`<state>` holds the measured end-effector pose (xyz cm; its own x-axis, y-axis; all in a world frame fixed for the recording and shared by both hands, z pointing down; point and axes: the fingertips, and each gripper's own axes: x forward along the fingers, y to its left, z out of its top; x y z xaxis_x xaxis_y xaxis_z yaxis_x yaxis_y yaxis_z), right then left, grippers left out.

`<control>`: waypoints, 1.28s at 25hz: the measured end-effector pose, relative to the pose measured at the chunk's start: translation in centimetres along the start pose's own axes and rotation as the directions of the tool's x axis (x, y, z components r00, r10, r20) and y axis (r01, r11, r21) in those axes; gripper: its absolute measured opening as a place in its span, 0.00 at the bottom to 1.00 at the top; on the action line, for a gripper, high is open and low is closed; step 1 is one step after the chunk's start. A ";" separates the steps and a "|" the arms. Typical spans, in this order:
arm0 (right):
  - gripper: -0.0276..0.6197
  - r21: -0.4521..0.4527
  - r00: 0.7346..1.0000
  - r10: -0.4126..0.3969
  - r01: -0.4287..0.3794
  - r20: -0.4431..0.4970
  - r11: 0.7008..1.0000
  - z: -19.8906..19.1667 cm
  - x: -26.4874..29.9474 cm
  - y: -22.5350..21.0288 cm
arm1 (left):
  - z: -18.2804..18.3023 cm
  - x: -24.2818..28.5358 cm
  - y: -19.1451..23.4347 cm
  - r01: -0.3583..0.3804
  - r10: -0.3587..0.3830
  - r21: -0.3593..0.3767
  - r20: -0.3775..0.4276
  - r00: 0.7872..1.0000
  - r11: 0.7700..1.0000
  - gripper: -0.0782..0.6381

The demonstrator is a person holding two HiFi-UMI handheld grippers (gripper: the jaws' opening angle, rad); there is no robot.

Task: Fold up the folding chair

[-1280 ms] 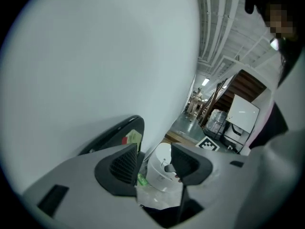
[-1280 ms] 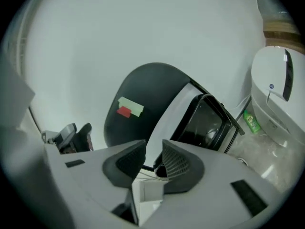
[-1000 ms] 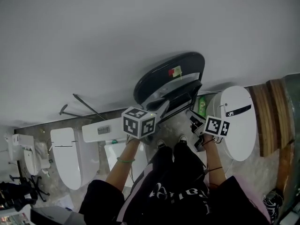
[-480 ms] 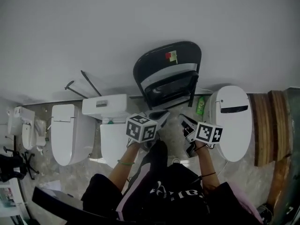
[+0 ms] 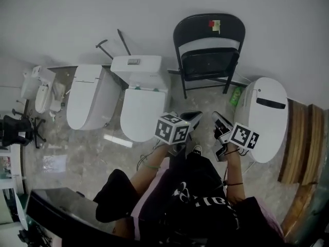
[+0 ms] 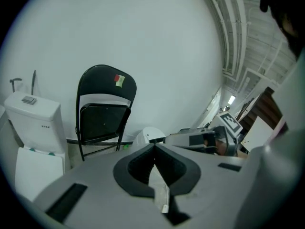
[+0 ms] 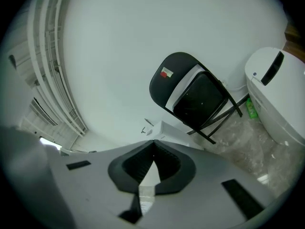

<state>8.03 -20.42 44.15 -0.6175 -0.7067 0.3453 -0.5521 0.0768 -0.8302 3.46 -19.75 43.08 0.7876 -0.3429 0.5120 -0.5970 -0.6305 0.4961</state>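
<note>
The black folding chair (image 5: 208, 60) stands against the white wall, its seat swung up flat against the back frame, a small red and yellow sticker on the backrest. It shows upright in the left gripper view (image 6: 102, 113) and tilted in the right gripper view (image 7: 190, 94). My left gripper (image 5: 193, 118) and right gripper (image 5: 218, 121) hang side by side in front of the person's shoes, well short of the chair. Both are shut with nothing between the jaws, as seen in the left gripper's (image 6: 154, 147) and the right gripper's (image 7: 152, 144) own views.
A white toilet (image 5: 141, 96) with its tank stands left of the chair, another (image 5: 90, 94) further left. A white rounded toilet lid (image 5: 264, 117) sits at the right, a green bottle (image 5: 237, 95) beside it. Wooden boards (image 5: 295, 138) line the right edge.
Both grippers have drawn back from the chair toward the person. The chair, close to the jaws a second ago, now stands alone against the wall, farther off.
</note>
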 end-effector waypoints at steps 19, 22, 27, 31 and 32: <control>0.06 -0.045 0.989 -0.062 0.069 0.137 0.997 -14.5 1.5 11.2 | -11.3 -21.1 4.5 0.055 -0.050 -0.069 0.071 0.996 0.996 0.11; 0.06 -0.042 0.987 -0.066 0.073 0.146 0.996 -19.6 1.2 13.3 | -14.6 -23.7 5.1 0.114 -0.107 -0.122 0.063 0.992 0.986 0.11; 0.06 -0.032 0.982 -0.098 0.104 0.160 0.994 -24.2 -0.5 14.9 | -16.3 -25.1 3.8 0.181 -0.177 -0.094 0.043 0.983 0.979 0.11; 0.06 -0.035 0.978 -0.123 0.130 0.168 0.991 -25.5 -2.1 15.0 | -17.1 -25.1 1.5 0.221 -0.219 -0.066 0.027 0.975 0.973 0.11; 0.06 -0.036 0.978 -0.124 0.132 0.169 0.991 -25.7 -2.4 15.0 | -17.4 -25.1 0.9 0.229 -0.228 -0.061 0.023 0.973 0.971 0.11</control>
<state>-13.17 0.57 42.11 -0.4407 -0.8191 0.3671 -0.6487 0.0079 -0.7610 -19.52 0.40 42.84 0.9063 -0.2057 0.3692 -0.4087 -0.6486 0.6420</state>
